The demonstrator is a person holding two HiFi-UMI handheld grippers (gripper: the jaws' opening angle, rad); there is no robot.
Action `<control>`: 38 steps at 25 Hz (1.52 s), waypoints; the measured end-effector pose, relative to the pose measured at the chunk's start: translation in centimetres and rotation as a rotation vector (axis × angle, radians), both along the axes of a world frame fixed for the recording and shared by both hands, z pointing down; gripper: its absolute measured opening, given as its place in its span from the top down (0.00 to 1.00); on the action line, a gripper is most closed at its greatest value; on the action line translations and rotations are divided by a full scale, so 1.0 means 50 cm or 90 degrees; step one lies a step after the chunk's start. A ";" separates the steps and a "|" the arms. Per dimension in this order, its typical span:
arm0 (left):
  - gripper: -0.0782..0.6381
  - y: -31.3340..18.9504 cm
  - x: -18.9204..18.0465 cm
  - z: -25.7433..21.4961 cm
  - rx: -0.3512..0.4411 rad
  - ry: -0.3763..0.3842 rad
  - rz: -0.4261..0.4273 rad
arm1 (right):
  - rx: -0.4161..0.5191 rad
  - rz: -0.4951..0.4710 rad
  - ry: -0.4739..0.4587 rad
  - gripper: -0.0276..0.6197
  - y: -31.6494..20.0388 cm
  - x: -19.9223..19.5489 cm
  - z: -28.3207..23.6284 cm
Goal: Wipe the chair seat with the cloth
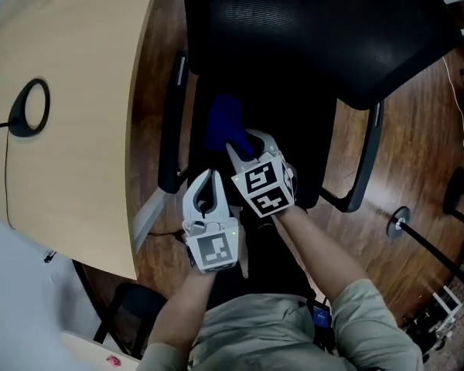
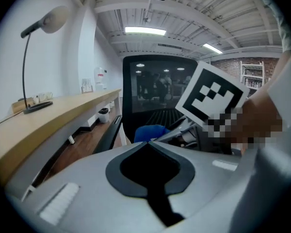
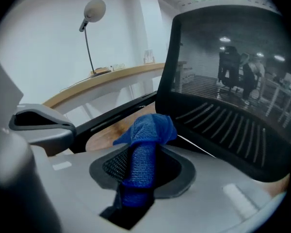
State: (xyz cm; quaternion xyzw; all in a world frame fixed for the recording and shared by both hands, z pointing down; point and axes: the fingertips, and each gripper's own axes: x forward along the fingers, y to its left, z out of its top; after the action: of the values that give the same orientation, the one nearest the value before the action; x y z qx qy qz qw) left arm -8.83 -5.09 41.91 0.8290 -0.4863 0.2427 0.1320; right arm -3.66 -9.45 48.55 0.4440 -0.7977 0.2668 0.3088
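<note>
Wooden floor and a pale desk [image 1: 69, 114] surround the black seat [image 1: 301, 153]. I hold the blue cloth [image 1: 223, 122] in the right gripper [image 1: 243, 140] near the seat's left edge, I think ready for wiping.

Left gripper view: the left gripper [image 2: 146, 143] has smooth grey jaws, together and empty.

Right gripper view: the jaws pinch the soft, knitted cloth, bunched before the mesh back [image 3: 223, 106].

seat [image 1: 294, 141]: open above | armrests [image 1: 172, 122]: flank sides | backrest [image 1: 317, 29]: blocks far edge
</note>
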 end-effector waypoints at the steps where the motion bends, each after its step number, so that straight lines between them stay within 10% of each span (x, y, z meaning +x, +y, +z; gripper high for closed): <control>1: 0.88 -0.002 -0.001 0.024 -0.009 0.001 0.002 | -0.002 0.002 -0.002 0.78 -0.012 -0.006 0.026; 21: 0.88 -0.080 -0.045 0.282 -0.107 -0.007 -0.017 | -0.054 -0.009 0.036 0.78 -0.214 -0.073 0.325; 38: 0.88 -0.061 0.144 0.256 -0.097 0.011 0.124 | -0.081 0.244 0.082 0.78 -0.098 0.308 0.285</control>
State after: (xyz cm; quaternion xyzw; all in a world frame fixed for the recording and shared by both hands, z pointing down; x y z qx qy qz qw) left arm -1.65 -8.16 54.72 0.8618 -0.3826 0.2834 0.1750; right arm 11.75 -14.34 62.81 0.5835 -0.6588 0.3414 0.3300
